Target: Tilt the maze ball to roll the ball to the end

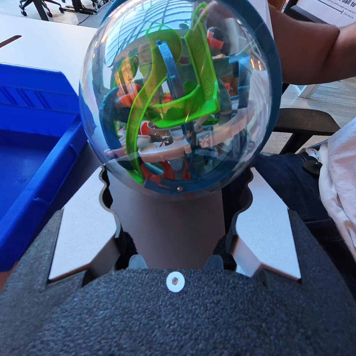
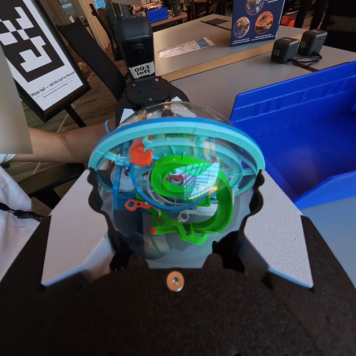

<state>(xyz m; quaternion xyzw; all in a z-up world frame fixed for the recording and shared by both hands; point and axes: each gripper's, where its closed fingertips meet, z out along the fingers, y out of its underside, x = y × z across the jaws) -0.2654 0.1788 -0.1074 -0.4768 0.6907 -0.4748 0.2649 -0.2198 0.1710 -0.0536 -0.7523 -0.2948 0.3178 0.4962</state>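
Note:
The maze ball is a clear sphere with green, blue and orange tracks and a blue ring around it. It is held up in the air between my two grippers, which face each other. My left gripper has its fingertips against the sphere's near side, jaws spread wide. My right gripper cradles the maze ball between its wide white fingers. The left gripper's black body shows behind the sphere. I cannot pick out the small rolling ball inside.
A blue plastic bin stands on the white table close beside the sphere; it also shows in the right wrist view. A person's forearm and lap are near. A sign stand, a chair and small black devices are farther off.

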